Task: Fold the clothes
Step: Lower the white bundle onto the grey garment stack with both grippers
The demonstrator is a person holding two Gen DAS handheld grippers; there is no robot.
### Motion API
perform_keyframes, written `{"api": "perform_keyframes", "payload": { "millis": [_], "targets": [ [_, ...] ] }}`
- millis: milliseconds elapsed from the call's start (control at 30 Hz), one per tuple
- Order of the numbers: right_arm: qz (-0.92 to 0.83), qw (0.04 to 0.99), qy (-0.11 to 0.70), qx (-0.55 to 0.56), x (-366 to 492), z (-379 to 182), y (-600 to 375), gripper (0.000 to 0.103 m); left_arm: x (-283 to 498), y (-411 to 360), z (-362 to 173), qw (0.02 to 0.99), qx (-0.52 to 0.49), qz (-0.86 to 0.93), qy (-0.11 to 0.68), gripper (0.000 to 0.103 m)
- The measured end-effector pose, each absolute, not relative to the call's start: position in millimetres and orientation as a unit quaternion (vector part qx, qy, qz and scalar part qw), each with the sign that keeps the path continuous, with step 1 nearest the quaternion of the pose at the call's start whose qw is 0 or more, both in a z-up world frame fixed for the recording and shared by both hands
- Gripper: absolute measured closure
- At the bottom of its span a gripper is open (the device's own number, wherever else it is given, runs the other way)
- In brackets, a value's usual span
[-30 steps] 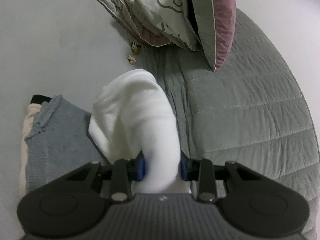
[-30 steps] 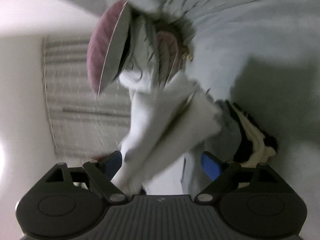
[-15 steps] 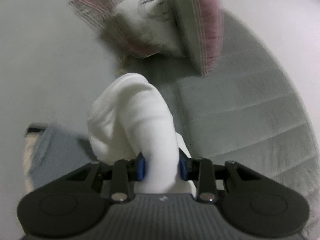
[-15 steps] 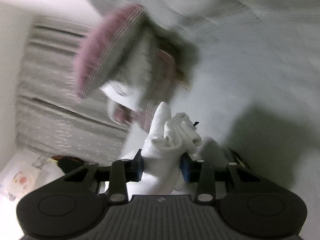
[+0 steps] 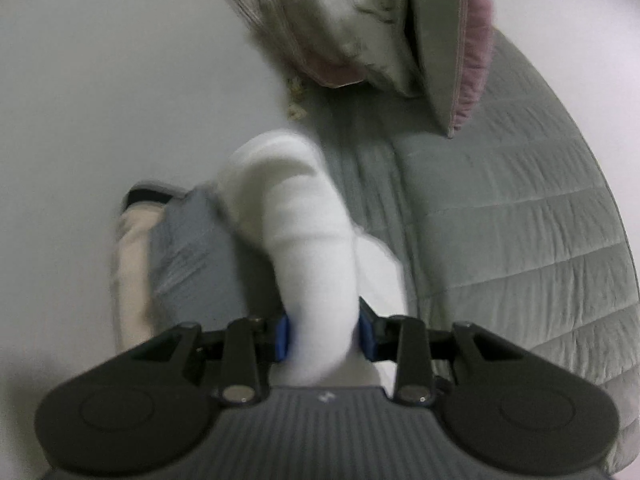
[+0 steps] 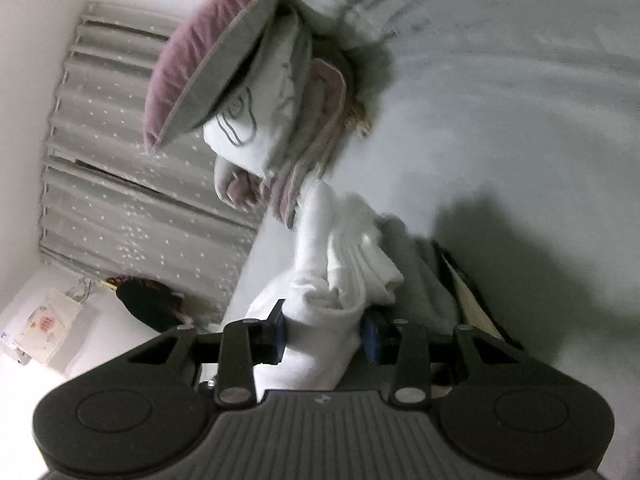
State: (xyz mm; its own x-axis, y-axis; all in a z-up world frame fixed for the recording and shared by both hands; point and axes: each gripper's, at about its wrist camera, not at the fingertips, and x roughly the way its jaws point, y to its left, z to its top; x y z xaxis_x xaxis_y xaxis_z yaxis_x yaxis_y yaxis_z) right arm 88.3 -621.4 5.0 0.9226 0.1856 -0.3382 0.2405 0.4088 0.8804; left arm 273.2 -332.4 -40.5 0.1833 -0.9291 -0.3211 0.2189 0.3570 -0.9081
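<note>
White garment (image 5: pixel 304 236), thick and soft, is bunched up and carried off the bed between both tools: the left gripper (image 5: pixel 322 338) is clamped on one fat roll of it, its blue pads (image 5: pixel 282 338) pressed into the cloth, and the right gripper (image 6: pixel 322 336) is likewise closed on another gathered handful of the same piece. In the left wrist view it rises toward 12 o'clock from the jaws, above a folded stack (image 5: pixel 180 256) of grey and cream clothes lying at about 10 o'clock on the pale sheet (image 5: pixel 120 80); a grey quilt (image 5: pixel 520 220) spreads at 3 o'clock and the pink-edged pillows (image 5: pixel 400 32) sit at 1 o'clock. My reading is that the bundle is being moved onto or beside the stack. The risk is that each grip holds several layers at once, so a loose inner fold may slip out and unroll, or the hanging tail could drag across the stack and knock its top layers askew
</note>
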Motion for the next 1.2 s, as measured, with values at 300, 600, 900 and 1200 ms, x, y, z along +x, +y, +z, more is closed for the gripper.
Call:
{"api": "perform_keyframes", "payload": {
  "millis": [300,600,900,1200],
  "targets": [
    [0.007,0.840,0.180,0.513,69.4,22.4,-612.6,0.065,263.8,-316.7,-38.8,0.696,-0.360,-0.426,0.452,0.072],
    [-0.001,0.854,0.196,0.481,50.5,18.2,-607.5,0.045,258.6,-295.5,-39.9,0.729,-0.351,-0.401,0.430,0.057],
    [-0.014,0.880,0.178,0.440,44.7,50.5,-614.8,0.052,249.7,-298.1,-2.6,0.803,-0.300,-0.385,0.343,0.059],
    [-0.019,0.892,0.204,0.402,26.2,58.0,-588.0,0.052,240.6,-314.7,1.4,0.830,-0.253,-0.385,0.315,0.063]
  ]
}}
